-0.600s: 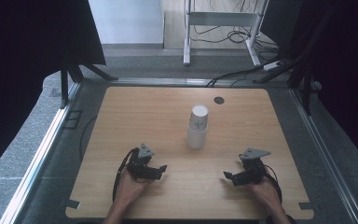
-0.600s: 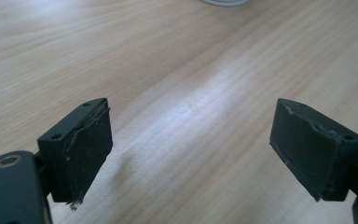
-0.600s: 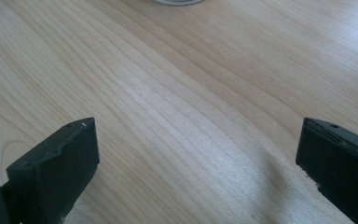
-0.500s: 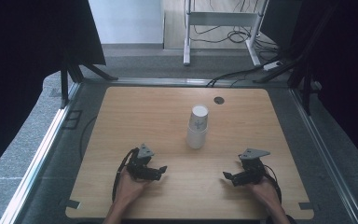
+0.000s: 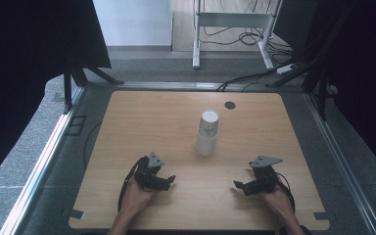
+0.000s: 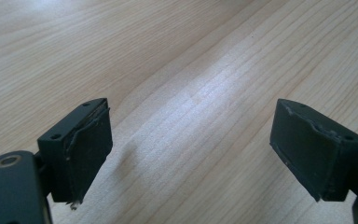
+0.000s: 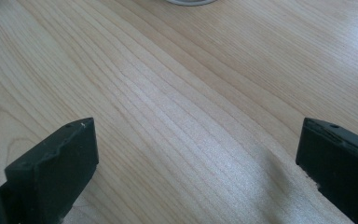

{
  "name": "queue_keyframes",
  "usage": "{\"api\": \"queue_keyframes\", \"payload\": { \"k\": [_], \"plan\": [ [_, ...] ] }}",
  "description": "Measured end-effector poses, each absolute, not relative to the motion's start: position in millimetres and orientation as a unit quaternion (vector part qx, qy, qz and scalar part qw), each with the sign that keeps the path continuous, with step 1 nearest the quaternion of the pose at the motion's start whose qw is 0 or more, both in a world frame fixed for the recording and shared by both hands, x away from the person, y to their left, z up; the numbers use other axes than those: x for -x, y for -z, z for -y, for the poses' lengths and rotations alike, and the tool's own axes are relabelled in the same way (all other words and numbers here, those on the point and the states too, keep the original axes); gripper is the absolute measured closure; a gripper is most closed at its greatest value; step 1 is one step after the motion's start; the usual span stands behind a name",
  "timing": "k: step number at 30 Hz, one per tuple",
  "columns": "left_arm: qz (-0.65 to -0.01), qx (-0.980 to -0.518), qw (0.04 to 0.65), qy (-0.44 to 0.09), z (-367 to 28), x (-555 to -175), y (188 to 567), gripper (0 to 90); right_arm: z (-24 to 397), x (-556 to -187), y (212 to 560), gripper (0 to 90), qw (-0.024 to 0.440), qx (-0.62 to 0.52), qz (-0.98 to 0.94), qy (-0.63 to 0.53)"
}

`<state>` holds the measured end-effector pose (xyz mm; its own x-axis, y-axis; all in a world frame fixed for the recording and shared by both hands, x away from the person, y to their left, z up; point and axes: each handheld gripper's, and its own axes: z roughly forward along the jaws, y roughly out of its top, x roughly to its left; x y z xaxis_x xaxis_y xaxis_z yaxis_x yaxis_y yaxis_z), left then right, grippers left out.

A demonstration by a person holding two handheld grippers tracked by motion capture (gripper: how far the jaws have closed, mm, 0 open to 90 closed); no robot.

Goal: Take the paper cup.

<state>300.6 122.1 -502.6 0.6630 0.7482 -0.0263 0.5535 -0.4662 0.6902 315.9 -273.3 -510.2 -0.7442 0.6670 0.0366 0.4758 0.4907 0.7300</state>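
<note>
Clearly nothing is begun: both grippers, left (image 5: 169,180) and right (image 5: 239,185), rest on the bench (image 5: 142,122) with jaws released, cups (image 5: 207,133) untouched.

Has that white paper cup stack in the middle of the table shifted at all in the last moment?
No. The cup stack stands in the same place, just below and left of the dark round hole in the tabletop, as before.

Left claw (image 5: 169,181) is held low in the left hand (image 5: 138,195), jaws spread wide, nothing gripped, pointed inward toward the right. Right claw (image 5: 239,186) is held low in the right hand (image 5: 277,198), jaws spread wide, empty, pointed inward toward the left.
</note>
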Motion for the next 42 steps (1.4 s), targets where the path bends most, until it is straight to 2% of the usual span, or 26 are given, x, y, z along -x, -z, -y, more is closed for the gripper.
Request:
{"api": "queue_keyframes", "payload": {
  "k": [22, 33, 42],
  "plan": [
    [-0.379, -0.844, 0.356, -0.13, -118.7, -301.4, 499.5, 12.8, 271.8, -317.7, 499.1, 0.0, 0.125, -0.333, -0.85, -0.388],
    [-0.373, -0.836, 0.381, -0.129, -124.6, -310.5, 484.1, 12.9, 271.8, -322.5, 484.2, 0.0, 0.127, -0.322, -0.854, -0.388],
    [-0.352, -0.847, 0.376, -0.129, -114.1, -319.5, 478.4, 12.9, 271.6, -331.7, 470.5, 0.0, 0.115, -0.316, -0.859, -0.387]
  ]
}}
